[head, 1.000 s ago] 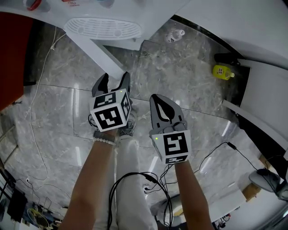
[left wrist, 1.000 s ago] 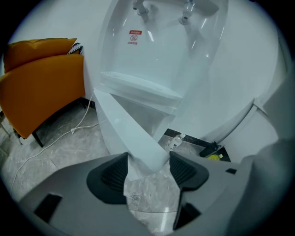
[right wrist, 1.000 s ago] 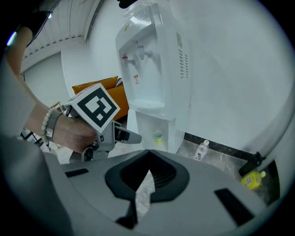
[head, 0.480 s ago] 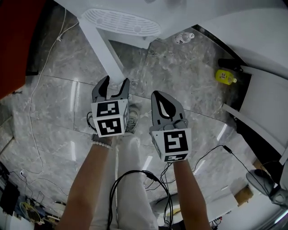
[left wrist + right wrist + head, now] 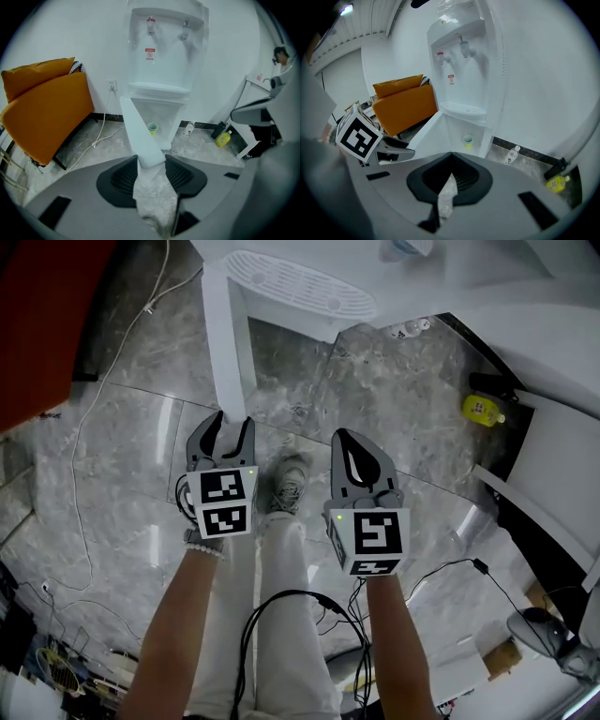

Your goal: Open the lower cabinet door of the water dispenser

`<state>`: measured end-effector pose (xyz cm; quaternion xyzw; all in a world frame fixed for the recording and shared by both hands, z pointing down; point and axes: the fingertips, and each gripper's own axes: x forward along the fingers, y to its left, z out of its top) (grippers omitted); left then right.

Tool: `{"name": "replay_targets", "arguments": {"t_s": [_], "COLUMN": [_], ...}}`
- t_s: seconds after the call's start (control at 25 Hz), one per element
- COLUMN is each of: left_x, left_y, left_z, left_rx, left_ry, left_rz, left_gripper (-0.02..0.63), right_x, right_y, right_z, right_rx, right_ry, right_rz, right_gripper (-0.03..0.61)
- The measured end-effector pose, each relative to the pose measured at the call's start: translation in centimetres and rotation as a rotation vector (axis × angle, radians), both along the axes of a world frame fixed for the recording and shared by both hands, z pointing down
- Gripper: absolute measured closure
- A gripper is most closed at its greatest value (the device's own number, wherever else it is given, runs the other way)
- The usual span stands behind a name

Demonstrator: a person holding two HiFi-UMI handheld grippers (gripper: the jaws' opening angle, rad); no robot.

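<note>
The white water dispenser (image 5: 164, 56) (image 5: 464, 70) stands against the wall. Its lower cabinet door (image 5: 225, 343) (image 5: 140, 131) (image 5: 426, 136) is swung out towards me, and a green cup (image 5: 152, 127) (image 5: 468, 139) shows inside the cabinet. My left gripper (image 5: 227, 427) (image 5: 151, 161) points down at the door's free edge. Its jaws have just been closing, and the pads now meet both faces of that edge at their tips. To the right, my right gripper (image 5: 354, 442) (image 5: 450, 176) hangs over the floor, shut and holding nothing.
An orange sofa (image 5: 42, 108) (image 5: 405, 105) stands left of the dispenser, with a white cable (image 5: 94, 399) trailing over the marble floor. A clear bottle (image 5: 189, 127) and a yellow bottle (image 5: 483, 409) (image 5: 224, 138) stand at the right. My shoe (image 5: 286, 486) is between the grippers.
The left gripper's jaws have narrowed, and the door's free edge, earlier by its right fingertip, now sits between both tips. The right gripper stayed shut and barely shifted.
</note>
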<state>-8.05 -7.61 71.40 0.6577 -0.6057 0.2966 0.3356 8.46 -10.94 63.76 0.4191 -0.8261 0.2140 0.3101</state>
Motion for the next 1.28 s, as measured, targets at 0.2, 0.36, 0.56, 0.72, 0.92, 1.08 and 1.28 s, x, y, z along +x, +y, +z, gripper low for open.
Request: {"name": "replay_targets", "arguments": {"t_s": [0.2, 0.36, 0.56, 0.72, 0.92, 1.08, 1.28], "left_x": [-4.0, -7.2, -11.0, -13.7, -17.2, -19.7, -21.3], "left_y": [1.5, 2.1, 2.4, 2.6, 2.1, 1.4, 0.7], "left_z": [-0.1, -0.2, -0.3, -0.2, -0.1, -0.1, 0.0], "left_rx": [-0.012, -0.010, 0.003, 0.004, 0.012, 0.025, 0.048], "left_ry": [-0.044, -0.088, -0.135, -0.164, -0.216, -0.237, -0.250], "left_rz": [-0.021, -0.030, -0.062, -0.086, -0.140, -0.206, -0.224], "left_gripper": [0.430, 0.437, 0.442, 0.446, 0.479, 0.500, 0.503], "right_x": [-0.9, -1.6, -2.0, -1.9, -1.6, -1.3, -1.2], "right_y": [0.4, 1.0, 1.7, 2.2, 2.5, 2.8, 3.3], "right_z": [-0.2, 0.0, 0.4, 0.7, 1.4, 2.0, 2.7], "right_rx": [-0.005, -0.017, -0.027, -0.037, -0.044, -0.056, -0.070], "right_ry": [0.008, 0.020, 0.033, 0.046, 0.066, 0.079, 0.092], "right_rz": [0.008, 0.001, -0.009, -0.016, -0.021, -0.019, -0.026], "right_gripper": [0.575, 0.575, 0.575, 0.575, 0.575, 0.575, 0.575]}}
